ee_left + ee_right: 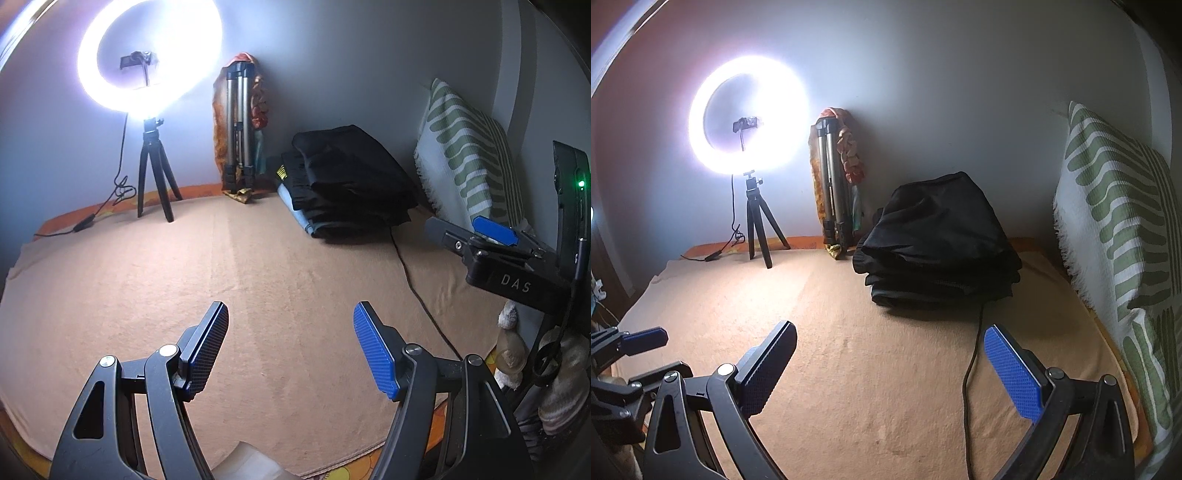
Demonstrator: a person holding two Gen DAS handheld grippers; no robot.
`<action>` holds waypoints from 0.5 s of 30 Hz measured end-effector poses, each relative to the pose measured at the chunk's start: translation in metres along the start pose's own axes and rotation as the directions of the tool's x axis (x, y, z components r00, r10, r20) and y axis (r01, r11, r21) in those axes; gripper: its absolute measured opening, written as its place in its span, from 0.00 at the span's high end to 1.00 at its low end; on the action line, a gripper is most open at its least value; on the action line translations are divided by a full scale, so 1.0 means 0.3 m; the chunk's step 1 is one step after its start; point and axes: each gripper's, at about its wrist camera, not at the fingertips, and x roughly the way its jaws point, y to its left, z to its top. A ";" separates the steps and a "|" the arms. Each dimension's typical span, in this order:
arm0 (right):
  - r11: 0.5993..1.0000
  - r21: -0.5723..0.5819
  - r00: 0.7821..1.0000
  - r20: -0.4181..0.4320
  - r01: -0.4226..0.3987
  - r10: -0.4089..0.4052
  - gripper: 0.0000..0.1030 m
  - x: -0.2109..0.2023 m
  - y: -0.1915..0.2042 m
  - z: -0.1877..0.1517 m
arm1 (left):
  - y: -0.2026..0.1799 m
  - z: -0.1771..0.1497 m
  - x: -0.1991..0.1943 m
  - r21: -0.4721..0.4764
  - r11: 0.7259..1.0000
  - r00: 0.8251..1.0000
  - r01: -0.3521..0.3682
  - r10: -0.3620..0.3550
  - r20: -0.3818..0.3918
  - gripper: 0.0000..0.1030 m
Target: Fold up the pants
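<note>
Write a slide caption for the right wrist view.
Open right gripper over bare blanket, facing stacked dark pants.

The lower garments of the stack of folded black pants [938, 243] are hidden; the green-striped white pillow [1123, 258] is cut off at the right edge.

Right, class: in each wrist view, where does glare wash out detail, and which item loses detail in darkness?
Left wrist view: ring light blows out white, bleaching the wall; stacked dark pants lose detail. Right wrist view: same glare; pants nearly featureless black.
</note>
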 end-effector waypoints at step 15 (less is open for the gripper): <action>1.000 0.011 1.000 0.006 -0.011 0.011 0.00 -0.014 0.002 -0.002 | 0.006 -0.002 -0.005 -0.011 1.000 1.000 0.000 0.000 0.001 0.32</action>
